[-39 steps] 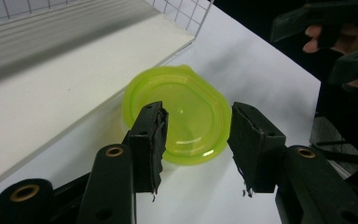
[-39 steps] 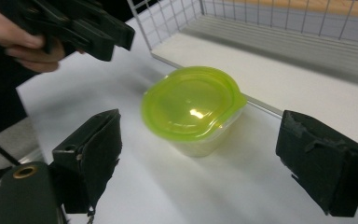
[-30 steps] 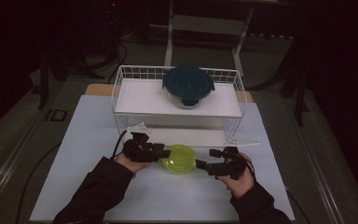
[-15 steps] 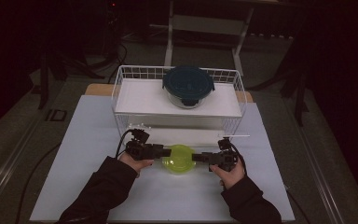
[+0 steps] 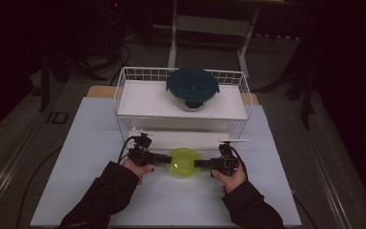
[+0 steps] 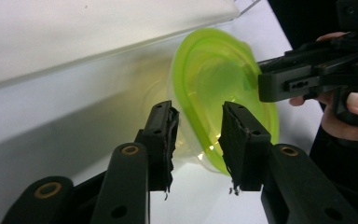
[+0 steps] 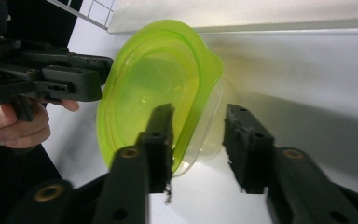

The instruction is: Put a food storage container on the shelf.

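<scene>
Green-lidded clear tub (image 5: 184,162) empty; basket (image 5: 124,81) holds bowl (image 5: 192,88).

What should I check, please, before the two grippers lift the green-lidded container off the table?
1. Left gripper straddles the rim of the green-lidded container; its jaws have just been closing: ok.
2. Right gripper straddles the opposite rim, jaws also just closing: ok.
3. Pads pressing firmly on the rim on both sides: cannot tell.
4. Green lid seated flat all round: cannot tell.
5. Container sits apart from the white wire basket behind it: ok.
6. Dark-lidded container stays on the basket's shelf, away from the lift: ok.
</scene>
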### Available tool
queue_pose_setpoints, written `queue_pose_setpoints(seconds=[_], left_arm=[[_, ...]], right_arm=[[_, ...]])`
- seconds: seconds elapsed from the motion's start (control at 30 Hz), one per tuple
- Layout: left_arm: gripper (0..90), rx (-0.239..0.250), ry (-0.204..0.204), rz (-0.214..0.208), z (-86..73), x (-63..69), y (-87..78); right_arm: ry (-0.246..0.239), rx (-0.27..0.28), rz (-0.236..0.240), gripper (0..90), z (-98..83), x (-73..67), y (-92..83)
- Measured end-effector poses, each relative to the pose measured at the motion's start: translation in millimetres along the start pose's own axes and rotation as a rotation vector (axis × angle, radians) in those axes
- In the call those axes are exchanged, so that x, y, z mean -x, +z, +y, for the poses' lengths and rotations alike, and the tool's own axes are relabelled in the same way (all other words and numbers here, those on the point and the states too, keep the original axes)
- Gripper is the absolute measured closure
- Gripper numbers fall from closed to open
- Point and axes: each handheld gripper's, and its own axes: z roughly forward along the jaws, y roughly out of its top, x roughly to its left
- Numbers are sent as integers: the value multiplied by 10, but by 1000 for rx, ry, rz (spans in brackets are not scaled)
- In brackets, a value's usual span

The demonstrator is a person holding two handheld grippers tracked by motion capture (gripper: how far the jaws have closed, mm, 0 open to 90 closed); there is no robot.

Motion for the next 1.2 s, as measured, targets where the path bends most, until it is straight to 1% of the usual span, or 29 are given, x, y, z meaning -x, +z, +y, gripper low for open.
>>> queue_pose_setpoints(seconds=[0.07,0.13,0.2,0.23,0.27,0.33,0.4,0.67,0.77,0.8,0.87,0.9,0.93,0.97,1.03,1.17,1.2], left_arm=[[665,1,-21,-11,-4,-17,10],[667,6,-35,-26,-2,-32,16],[667,1,-35,-19,1,-33,34],[668,-4,-42,-30,1,-37,52],[690,-10,-42,-31,1,-35,61],[705,-9,-36,-22,0,-19,74],[719,-4,-43,-30,-2,-25,68],[746,-8,-20,-37,-33,-2,41],[761,-5,-10,-36,-42,30,19],[770,4,-9,-35,-43,49,5],[791,6,16,-18,-37,83,-14],[795,6,20,-15,-33,102,-22],[796,2,20,-18,-32,111,-28],[796,2,16,-23,-32,119,-35],[796,0,25,-23,-33,138,-53],[796,14,21,-39,-27,190,-114],[796,14,29,-40,-22,209,-136]], right_arm=[[14,-6,5,659,-4,7,3],[14,-7,13,710,-3,1,1],[11,-10,13,734,-2,-14,2],[16,-14,16,751,-1,-18,2],[16,-15,16,757,0,-26,3],[12,-13,12,759,-1,-42,6],[5,-13,10,761,-3,-48,4],[-1,-22,45,779,-36,-46,-13],[-25,-26,37,787,-58,-70,-34],[-29,-22,34,793,-66,-80,-41],[-42,-14,28,807,-84,-107,-68],[-56,-13,25,808,-91,-123,-81],[-74,-6,12,808,-104,-148,-92],[-76,-3,13,808,-111,-156,-101],[-82,-1,12,808,-118,-172,-122],[-94,9,15,808,-120,-230,-183],[-101,14,19,808,-116,-248,-209]])
